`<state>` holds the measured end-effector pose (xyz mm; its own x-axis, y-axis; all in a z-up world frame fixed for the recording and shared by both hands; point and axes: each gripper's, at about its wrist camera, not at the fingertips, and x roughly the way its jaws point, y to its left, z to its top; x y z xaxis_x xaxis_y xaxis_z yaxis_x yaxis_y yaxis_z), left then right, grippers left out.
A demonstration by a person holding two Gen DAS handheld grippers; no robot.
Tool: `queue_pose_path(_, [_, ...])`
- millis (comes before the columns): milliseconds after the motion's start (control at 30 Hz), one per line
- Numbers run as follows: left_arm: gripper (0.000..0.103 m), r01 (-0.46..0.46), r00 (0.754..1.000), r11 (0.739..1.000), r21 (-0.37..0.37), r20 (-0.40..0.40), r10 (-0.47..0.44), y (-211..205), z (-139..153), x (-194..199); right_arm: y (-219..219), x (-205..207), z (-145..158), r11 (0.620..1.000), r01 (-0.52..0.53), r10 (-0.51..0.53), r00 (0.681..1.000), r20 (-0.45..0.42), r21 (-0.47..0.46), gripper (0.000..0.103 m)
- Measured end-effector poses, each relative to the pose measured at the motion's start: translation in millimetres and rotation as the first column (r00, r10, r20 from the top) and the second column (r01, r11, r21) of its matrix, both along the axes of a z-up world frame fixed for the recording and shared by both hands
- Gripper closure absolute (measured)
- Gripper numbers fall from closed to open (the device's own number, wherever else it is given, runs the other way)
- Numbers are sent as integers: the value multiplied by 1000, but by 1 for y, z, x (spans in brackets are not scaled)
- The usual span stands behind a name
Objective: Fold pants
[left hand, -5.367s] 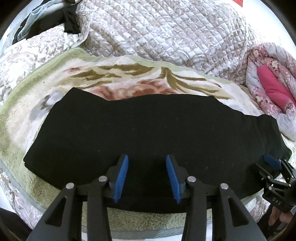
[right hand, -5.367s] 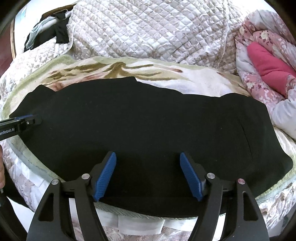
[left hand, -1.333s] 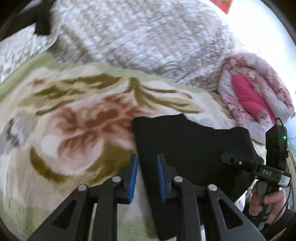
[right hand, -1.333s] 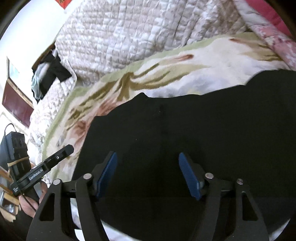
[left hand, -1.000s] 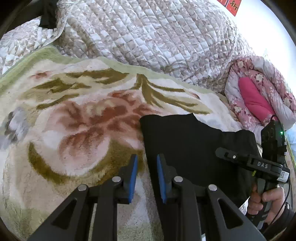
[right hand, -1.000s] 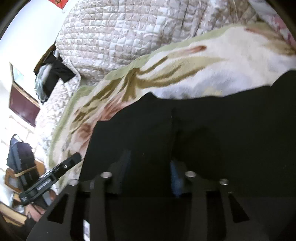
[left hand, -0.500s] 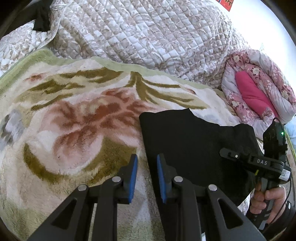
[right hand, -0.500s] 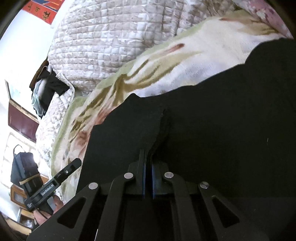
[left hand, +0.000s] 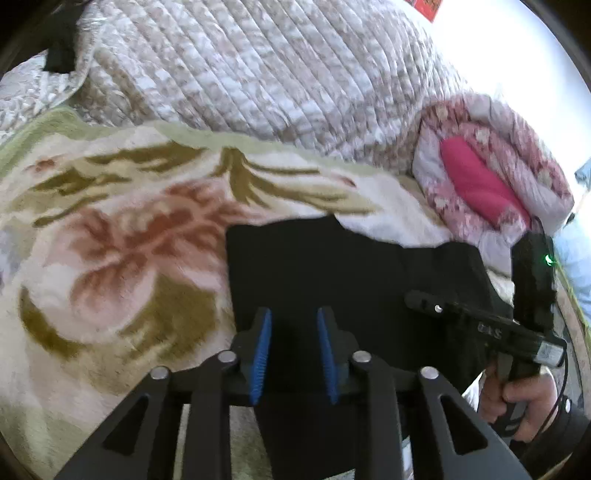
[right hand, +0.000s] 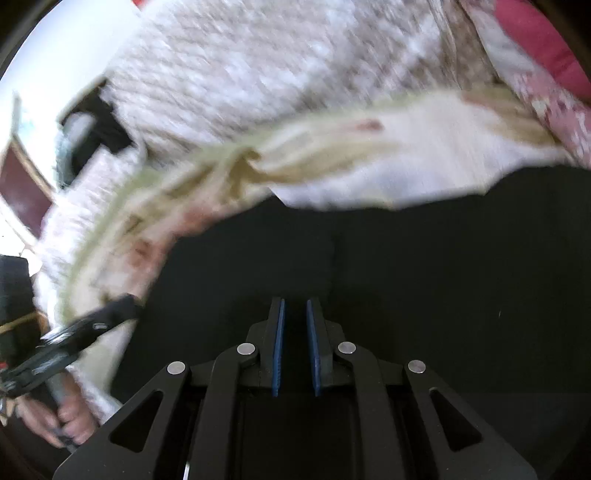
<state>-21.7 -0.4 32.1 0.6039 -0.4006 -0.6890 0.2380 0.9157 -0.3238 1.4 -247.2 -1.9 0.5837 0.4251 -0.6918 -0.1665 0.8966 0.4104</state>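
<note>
On the bed, I see the black pants (left hand: 332, 266) lying folded into a compact dark block on a plush floral blanket (left hand: 110, 240), cream with rust-red blossoms and olive leaves and a pale green border. My left claw (left hand: 291, 347) hangs over the near left part of the pants, its blue pads (left hand: 260, 350) a modest gap apart with only dark cloth showing beneath; I cannot tell whether they touch the fabric. In the right wrist view, badly smeared by motion, my right claw (right hand: 294, 347) sits low over the black cloth, its pads drawn to a narrow slit; nothing is visibly caught between them.

Behind the blanket a quilted beige bedspread (left hand: 258, 74) rises in a heap across the back of the bed. To its right, a rolled pink floral comforter (left hand: 491, 173) with a bright magenta lining lies against the pants' far right corner area. A dark garment (left hand: 61, 59) lies on the quilt at far left. The wall behind is washed out by bright light, with a scrap of red decoration (left hand: 428, 4) at the top edge. In the right wrist view a dark red framed panel (right hand: 22, 192) stands at the left edge of the room, near my hand (right hand: 70, 417) gripping the other handle.
</note>
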Motion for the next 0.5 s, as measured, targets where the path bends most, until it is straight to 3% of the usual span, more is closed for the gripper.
queue_pose_path(100, [74, 11, 1000, 999, 50, -19, -10, -10, -9, -3, -4, -7, 10, 998, 32, -29, 998, 50, -60, 92])
queue_pose_path(167, [74, 17, 1000, 997, 72, -4, -17, -15, -8, -7, -8, -15, 13, 998, 29, -26, 998, 62, -50, 92])
queue_pose_path(267, [74, 29, 1000, 998, 64, -5, -29, -19, -6, -13, -6, -28, 13, 999, -6, 9, 997, 76, -36, 92])
queue_pose_path(367, [74, 61, 998, 996, 69, 2, -61, -27, -6, -23, 6, -42, 4, 995, -55, 60, 997, 55, -77, 90])
queue_pose_path(500, [66, 73, 997, 994, 77, 6, -74, -37, -10, -37, 7, -59, 2, 987, -30, 42, 996, 73, -160, 86])
